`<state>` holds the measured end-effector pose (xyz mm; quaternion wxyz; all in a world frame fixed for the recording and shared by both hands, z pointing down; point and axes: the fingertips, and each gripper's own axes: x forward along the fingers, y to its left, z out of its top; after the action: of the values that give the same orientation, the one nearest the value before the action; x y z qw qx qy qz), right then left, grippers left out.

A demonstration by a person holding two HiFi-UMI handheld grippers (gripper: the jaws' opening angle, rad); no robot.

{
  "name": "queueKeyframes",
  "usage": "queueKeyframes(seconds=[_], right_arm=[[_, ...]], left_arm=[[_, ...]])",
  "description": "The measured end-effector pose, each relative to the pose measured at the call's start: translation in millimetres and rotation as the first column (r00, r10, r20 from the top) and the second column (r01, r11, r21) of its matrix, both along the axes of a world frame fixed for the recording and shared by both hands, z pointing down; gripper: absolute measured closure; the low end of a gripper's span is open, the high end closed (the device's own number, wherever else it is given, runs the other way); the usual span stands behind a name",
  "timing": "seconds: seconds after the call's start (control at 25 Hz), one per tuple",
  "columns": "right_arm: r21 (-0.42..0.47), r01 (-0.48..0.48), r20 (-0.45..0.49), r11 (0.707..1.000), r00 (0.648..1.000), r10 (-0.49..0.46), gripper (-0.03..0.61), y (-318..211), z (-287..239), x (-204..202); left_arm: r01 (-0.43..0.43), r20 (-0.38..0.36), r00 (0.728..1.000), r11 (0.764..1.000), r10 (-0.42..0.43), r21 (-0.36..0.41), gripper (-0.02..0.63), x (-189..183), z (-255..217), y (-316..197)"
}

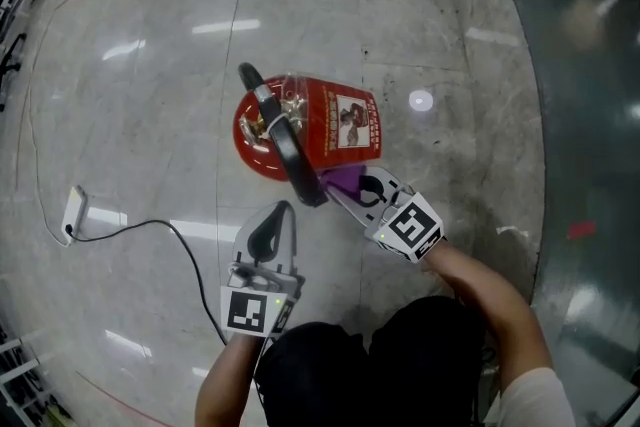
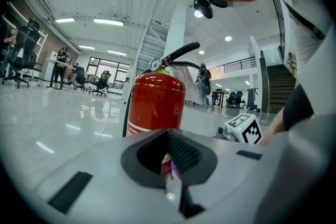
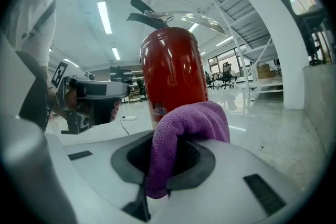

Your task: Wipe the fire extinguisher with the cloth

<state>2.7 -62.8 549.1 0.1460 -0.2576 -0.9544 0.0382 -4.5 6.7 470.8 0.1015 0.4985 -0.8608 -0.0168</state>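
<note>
Right gripper (image 3: 157, 181) is clamped on the purple cloth (image 3: 185, 122), which bunches up out of its jaws. In the head view the cloth sits right up against the fire extinguisher (image 1: 318, 115), on its 5 o'clock side. Left gripper (image 2: 170, 178) has its jaws together on nothing, parked at 6 o'clock of the upright red cylinder. A power strip (image 1: 73, 212) lies on the floor (image 1: 150, 35) out at 9 o'clock.

A glossy grey floor (image 1: 150, 35) mirrors ceiling strip lights (image 2: 107, 22), with office chairs (image 2: 21, 55) far off and a staircase (image 2: 281, 86).
</note>
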Motion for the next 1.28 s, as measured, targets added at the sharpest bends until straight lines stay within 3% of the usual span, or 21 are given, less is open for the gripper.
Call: queueKeyframes(seconds=[0.36,1.28], right_arm=[[-0.023,-0.006,-0.008,1.000,1.000,0.006,0.523,0.3,-32.0,-0.6],[-0.046,0.068,0.022,0.997,0.998,-0.067,0.523,9.9,-122.9,0.6]], left_arm=[[0.001,-0.020,1.000,1.000,-0.001,-0.007,0.609,-4.9,-2.1,-1.9],[-0.034,0.014,0.999,0.999,0.034,-0.016,0.609,-5.9,-54.4,-3.5]])
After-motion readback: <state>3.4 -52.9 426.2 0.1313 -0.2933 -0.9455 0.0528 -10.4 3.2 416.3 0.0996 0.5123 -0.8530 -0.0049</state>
